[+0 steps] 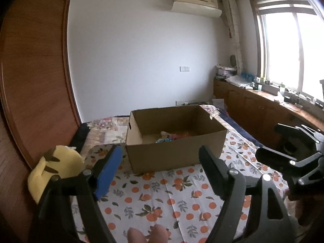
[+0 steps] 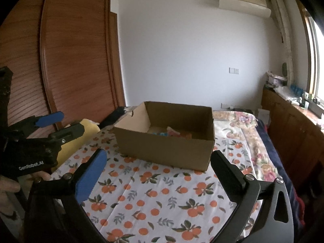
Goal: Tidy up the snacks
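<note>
An open cardboard box (image 1: 176, 151) stands on the orange-print bedsheet (image 1: 162, 198); it also shows in the right wrist view (image 2: 166, 151). Several colourful snack packets (image 1: 174, 136) lie on its floor, also seen in the right wrist view (image 2: 172, 134). My left gripper (image 1: 160, 162) is open and empty, held above the sheet in front of the box. My right gripper (image 2: 158, 166) is open and empty, also in front of the box. The right gripper shows at the right edge of the left wrist view (image 1: 287, 141); the left gripper shows at the left of the right wrist view (image 2: 58, 125).
A yellow plush pillow (image 1: 60, 164) lies at the bed's left edge beside a wooden wardrobe (image 1: 34, 81). A floral quilt (image 2: 243, 121) covers the far bed. A wooden cabinet (image 1: 263, 109) with clutter runs under the window on the right.
</note>
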